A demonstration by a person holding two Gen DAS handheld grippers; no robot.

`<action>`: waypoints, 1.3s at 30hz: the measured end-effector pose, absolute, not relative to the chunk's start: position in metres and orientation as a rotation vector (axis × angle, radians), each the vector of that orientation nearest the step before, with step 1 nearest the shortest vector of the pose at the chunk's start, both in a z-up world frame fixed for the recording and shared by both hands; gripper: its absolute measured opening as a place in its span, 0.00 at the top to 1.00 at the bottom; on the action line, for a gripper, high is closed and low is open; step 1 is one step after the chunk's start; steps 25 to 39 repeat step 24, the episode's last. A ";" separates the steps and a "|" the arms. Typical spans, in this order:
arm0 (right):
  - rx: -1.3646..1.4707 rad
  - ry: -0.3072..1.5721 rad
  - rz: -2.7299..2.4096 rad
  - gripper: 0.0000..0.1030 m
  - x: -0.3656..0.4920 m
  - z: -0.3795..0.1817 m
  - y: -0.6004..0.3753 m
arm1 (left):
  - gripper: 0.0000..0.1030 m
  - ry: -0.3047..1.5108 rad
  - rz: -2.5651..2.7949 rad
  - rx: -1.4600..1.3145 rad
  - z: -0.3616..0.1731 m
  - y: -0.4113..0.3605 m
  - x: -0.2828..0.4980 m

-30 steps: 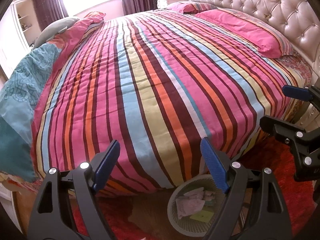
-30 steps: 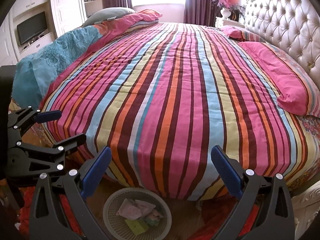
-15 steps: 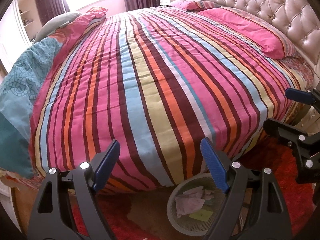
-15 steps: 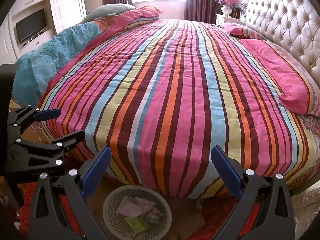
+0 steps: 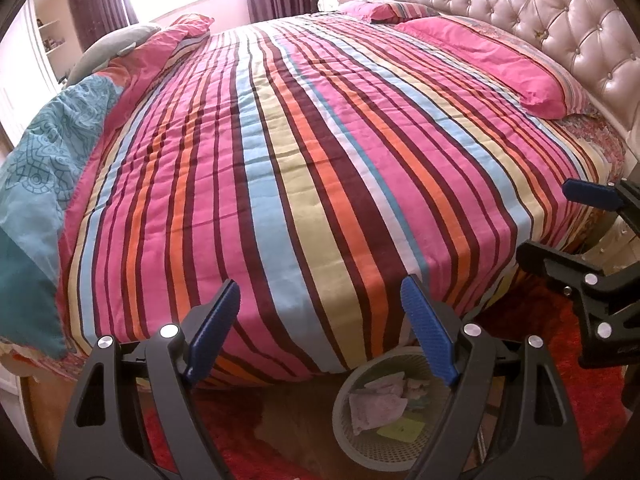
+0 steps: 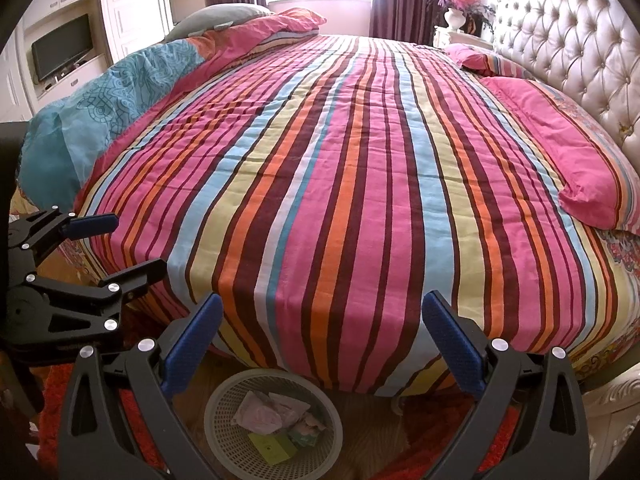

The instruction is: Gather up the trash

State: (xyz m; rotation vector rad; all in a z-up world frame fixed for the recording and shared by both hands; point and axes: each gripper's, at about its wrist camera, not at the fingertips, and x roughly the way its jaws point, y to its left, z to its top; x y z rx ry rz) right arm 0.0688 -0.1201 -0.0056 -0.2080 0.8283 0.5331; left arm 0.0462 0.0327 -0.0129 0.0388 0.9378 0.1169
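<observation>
A pale woven wastebasket (image 5: 362, 450) (image 6: 224, 448) stands on the floor at the bed's near edge. In it lie crumpled pinkish wrappers (image 6: 260, 414) (image 5: 376, 402) and a yellow-green slip (image 6: 272, 446). My left gripper (image 5: 320, 320) hangs open over the striped bedspread's edge, nothing between its blue pads. My right gripper (image 6: 320, 332) is also open and empty, above the basket. Each gripper shows at the side of the other's view: the right one (image 5: 560, 220) and the left one (image 6: 128, 244).
A round bed with a striped quilt (image 5: 320, 140) fills both views, with pink pillows (image 5: 500, 64) by the tufted headboard (image 5: 560, 20). A teal and pink duvet (image 6: 100, 96) is heaped along the left. Red rug (image 5: 552, 364) and wooden floor lie below.
Both views have tilted slightly, so the bed sits a little higher in the frames. The grippers stay open and the basket's contents are unchanged.
</observation>
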 end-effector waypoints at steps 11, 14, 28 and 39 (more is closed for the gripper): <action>-0.212 0.815 0.536 0.07 0.066 -0.001 -0.119 | 0.22 0.884 0.160 0.082 -0.001 0.029 0.042; -0.211 0.818 0.534 0.07 0.066 -0.001 -0.119 | 0.22 0.885 0.158 0.072 0.001 0.032 0.043; -0.211 0.813 0.532 0.07 0.066 0.003 -0.119 | 0.22 0.913 0.127 0.082 -0.002 0.026 0.047; -0.211 0.813 0.532 0.07 0.066 0.003 -0.119 | 0.22 0.913 0.127 0.082 -0.002 0.026 0.047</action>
